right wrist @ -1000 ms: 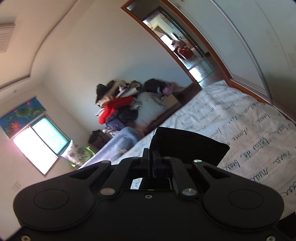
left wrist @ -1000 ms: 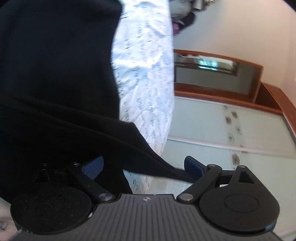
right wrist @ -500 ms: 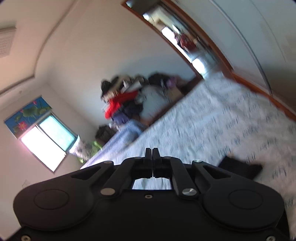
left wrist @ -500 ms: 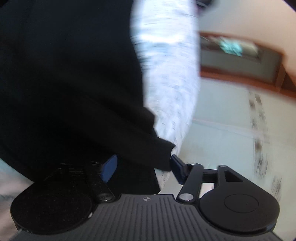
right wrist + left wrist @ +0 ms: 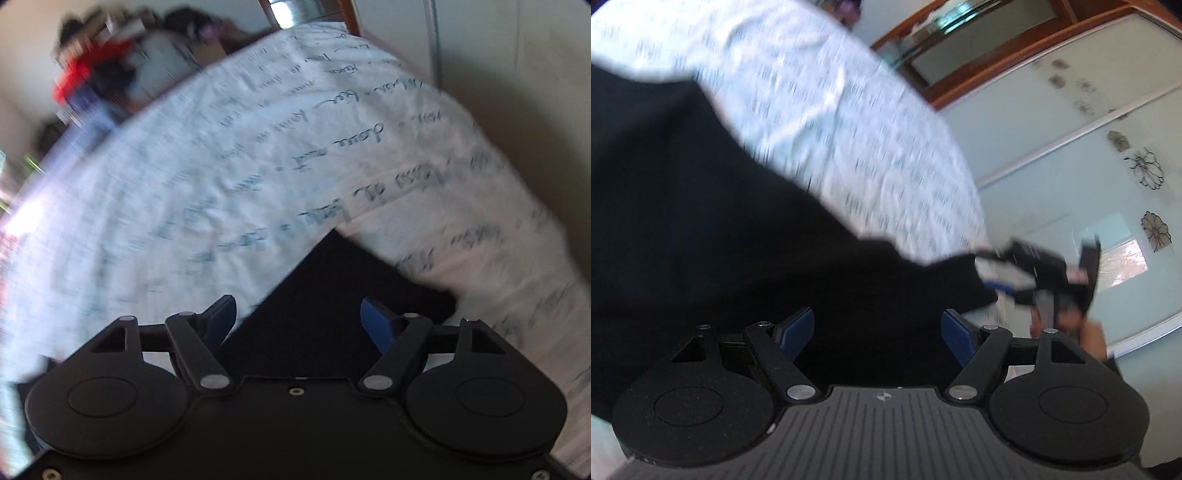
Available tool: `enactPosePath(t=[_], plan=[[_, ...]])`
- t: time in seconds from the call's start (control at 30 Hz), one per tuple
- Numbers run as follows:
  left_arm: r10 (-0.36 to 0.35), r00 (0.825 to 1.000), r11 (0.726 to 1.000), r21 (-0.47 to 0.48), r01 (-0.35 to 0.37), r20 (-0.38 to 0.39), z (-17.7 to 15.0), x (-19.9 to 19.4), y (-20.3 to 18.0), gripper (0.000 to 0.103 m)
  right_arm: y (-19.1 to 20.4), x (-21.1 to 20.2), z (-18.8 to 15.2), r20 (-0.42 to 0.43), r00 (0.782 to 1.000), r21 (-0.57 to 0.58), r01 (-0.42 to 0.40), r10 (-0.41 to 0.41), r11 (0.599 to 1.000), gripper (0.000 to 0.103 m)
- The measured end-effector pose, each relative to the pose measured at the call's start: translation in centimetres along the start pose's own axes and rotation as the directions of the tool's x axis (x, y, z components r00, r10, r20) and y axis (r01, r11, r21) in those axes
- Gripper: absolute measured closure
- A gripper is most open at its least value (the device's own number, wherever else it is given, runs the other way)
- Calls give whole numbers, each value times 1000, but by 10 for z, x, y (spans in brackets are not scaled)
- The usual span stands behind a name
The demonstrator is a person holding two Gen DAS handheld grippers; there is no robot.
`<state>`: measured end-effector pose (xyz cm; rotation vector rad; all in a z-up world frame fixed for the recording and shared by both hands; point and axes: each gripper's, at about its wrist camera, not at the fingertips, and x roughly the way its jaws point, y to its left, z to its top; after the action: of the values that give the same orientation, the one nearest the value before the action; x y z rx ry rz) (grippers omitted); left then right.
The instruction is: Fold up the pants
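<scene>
Black pants (image 5: 701, 240) lie on a bed with a white sheet printed with script (image 5: 849, 129). My left gripper (image 5: 877, 332) is open, its blue pads apart just above the dark cloth, holding nothing. In the right wrist view my right gripper (image 5: 299, 317) is open over a corner of the black pants (image 5: 332, 288) that lies flat on the sheet (image 5: 258, 147). The right gripper also shows in the left wrist view (image 5: 1045, 273), blurred, at the pants' far corner.
A wardrobe with pale glass sliding doors and flower marks (image 5: 1108, 129) stands beside the bed. A pile of clothes, some red (image 5: 92, 74), lies at the bed's far end. A wood-framed doorway (image 5: 960, 55) is behind.
My right gripper has opened and let go of the pants, which now lie on the sheet. My left gripper opened wider. Both views swung down toward the bed.
</scene>
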<state>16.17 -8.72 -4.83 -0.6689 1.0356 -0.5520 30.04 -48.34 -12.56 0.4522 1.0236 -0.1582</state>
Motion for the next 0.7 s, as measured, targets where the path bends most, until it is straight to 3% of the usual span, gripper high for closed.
enactPosePath(t=[0.17,0.27,0.33,0.43,0.57,0.7], plan=[[-21,1000,1000,-7,21,-13,-6,3,11,27,10,44,22,-132,984,79,128,-117,989,26],[-61,998,998,-18,61,2,-5,3,16,23,32,59,25,-127,958,-25,257,-259,966,27],[-81,997,996,-31,81,2,-3,0,23,21,43,66,21,-105,938,-33,328,-329,944,29],[-93,996,995,-41,92,-16,-1,-1,30,20,56,63,10,-43,930,-52,362,-364,931,48],[-102,994,994,-34,101,-28,-2,-4,37,18,39,51,8,-4,957,78,290,-290,954,86],[-114,993,993,-41,113,-41,-5,-3,36,15,19,40,2,20,978,174,203,-209,964,97]])
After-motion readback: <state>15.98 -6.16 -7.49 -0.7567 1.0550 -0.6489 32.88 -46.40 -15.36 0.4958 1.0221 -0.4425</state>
